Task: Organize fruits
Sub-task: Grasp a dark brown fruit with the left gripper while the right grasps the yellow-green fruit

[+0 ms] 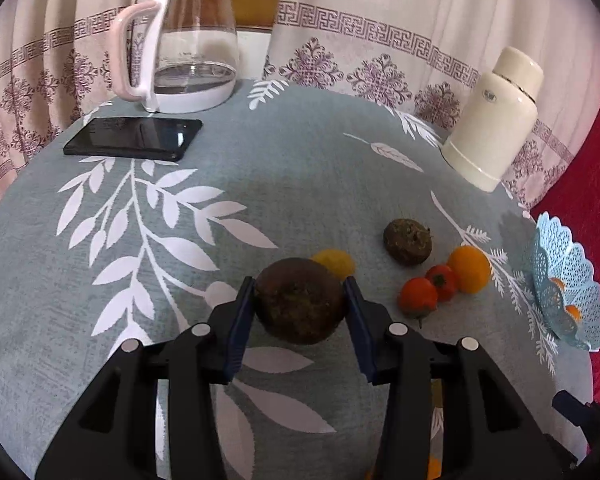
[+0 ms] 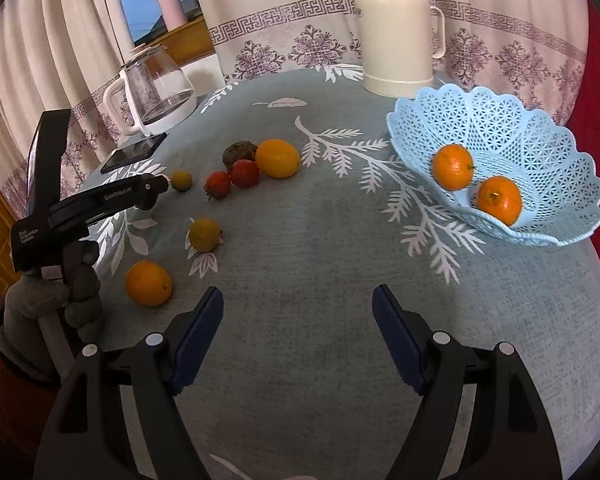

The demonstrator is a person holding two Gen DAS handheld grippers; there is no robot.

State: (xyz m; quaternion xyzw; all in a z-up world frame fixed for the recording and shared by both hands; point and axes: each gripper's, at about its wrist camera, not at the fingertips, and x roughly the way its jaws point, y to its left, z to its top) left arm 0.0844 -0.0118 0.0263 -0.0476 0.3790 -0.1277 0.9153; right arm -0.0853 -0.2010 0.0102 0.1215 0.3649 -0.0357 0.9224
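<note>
Closest in the left wrist view, the left hand-held gripper point(image 1: 300, 300) is pinching a dark brown round fruit point(image 1: 300, 300) between its two blue pads, one pad point(image 1: 242, 320) touching each side. The fruit is sitting just above the grey-green worktop point(image 1: 260, 184) with white leaf prints. Just behind it a small yellow fruit point(image 1: 334, 263) is lying, partly hidden.

In the right wrist view, the right hand-held gripper point(image 2: 298, 334) is standing spread wide over bare cloth, with nothing between its pads. To its left, a gloved hand point(image 2: 52, 300) is gripping the handle of the other tool.

A little farther, an orange point(image 2: 148, 283) and a yellow-green fruit point(image 2: 205, 234) are lying on the cloth, apart from each other. Beyond them, two red fruits point(image 2: 232, 179) are lying side by side, just beside a bigger orange-yellow fruit point(image 2: 278, 158), and a second dark brown fruit point(image 2: 238, 152) is resting behind them.

At the right, the light blue lattice basket point(image 2: 500, 120) is holding two oranges point(image 2: 476, 184).

At the far edge a black phone point(image 1: 134, 138), a glass kettle point(image 1: 188, 52) with a pale handle and a cream flask point(image 2: 396, 36) are standing before the curtain point(image 1: 400, 12).
</note>
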